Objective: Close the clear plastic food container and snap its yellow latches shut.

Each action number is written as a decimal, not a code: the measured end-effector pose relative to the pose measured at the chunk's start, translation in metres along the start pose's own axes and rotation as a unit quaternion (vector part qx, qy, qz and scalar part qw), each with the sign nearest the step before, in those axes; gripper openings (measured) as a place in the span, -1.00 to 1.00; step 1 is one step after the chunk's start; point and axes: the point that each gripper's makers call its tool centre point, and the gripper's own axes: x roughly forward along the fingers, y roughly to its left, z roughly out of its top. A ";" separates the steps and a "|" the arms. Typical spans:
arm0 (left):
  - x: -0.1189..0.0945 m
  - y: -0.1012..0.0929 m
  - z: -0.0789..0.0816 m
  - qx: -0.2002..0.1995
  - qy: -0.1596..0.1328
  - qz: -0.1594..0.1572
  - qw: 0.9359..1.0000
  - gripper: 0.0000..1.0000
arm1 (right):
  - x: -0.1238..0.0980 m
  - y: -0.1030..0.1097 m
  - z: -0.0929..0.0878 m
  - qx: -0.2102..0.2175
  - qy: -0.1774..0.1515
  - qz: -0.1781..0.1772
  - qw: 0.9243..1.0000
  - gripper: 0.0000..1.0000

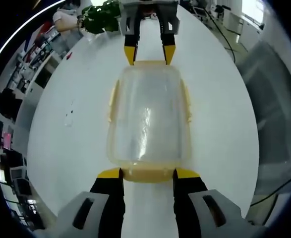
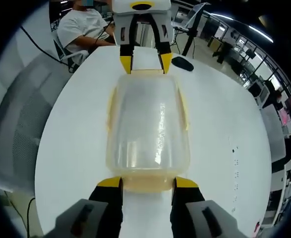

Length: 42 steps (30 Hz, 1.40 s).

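White round tabletop (image 1: 61,148) carries the clear rectangular plastic food container (image 1: 147,124) with yellow latches (image 1: 147,174), lid on, its long axis running between the left gripper (image 1: 147,173) and right gripper (image 2: 143,182), both spread-jawed, each bracketing one end latch.
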 end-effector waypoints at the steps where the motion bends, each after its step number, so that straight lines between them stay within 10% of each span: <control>1: 0.001 0.000 0.001 0.000 0.000 0.000 1.000 -0.29 | 0.000 0.000 -0.001 0.000 0.000 0.000 1.000 -0.30; 42: 0.037 0.004 0.050 -0.019 -0.019 -0.015 1.000 -0.29 | -0.008 -0.011 -0.060 0.001 0.013 0.021 1.000 -0.29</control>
